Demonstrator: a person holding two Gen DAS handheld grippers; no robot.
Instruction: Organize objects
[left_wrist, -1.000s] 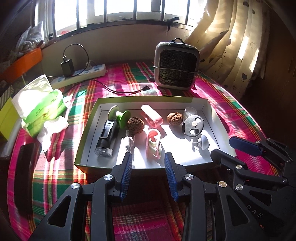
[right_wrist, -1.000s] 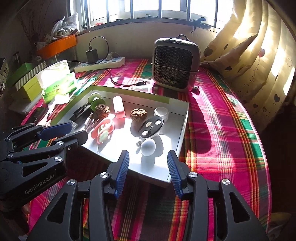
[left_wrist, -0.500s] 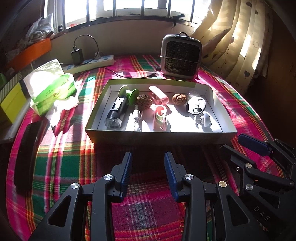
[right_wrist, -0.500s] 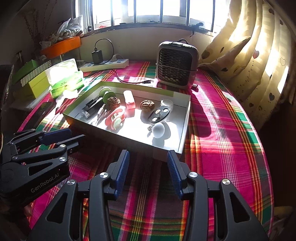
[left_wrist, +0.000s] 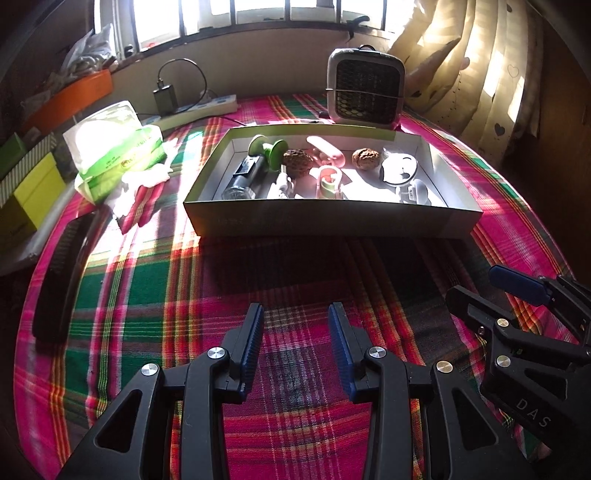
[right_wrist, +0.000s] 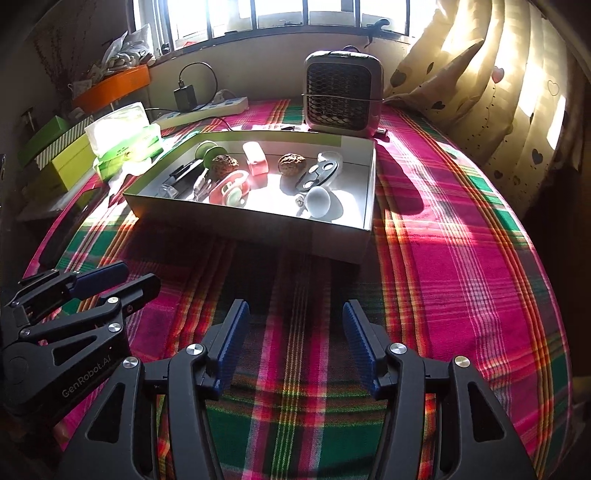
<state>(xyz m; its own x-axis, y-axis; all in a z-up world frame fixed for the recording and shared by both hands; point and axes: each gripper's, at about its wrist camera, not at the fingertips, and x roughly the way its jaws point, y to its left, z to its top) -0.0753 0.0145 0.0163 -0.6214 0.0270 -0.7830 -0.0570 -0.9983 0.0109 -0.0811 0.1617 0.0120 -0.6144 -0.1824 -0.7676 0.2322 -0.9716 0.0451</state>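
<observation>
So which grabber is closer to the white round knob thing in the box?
Right, probably. The right gripper sits in front of the box's right end, where the white knob lies; the left gripper faces the box's middle.

I'm facing a barred window (right_wrist: 280, 14) with hard sunlight pouring through. Cream heart-print curtains (right_wrist: 517, 92) hang on my right. A pink-and-green plaid cloth (left_wrist: 155, 295) covers the table, striped with sun and deep shadow near me.
</observation>
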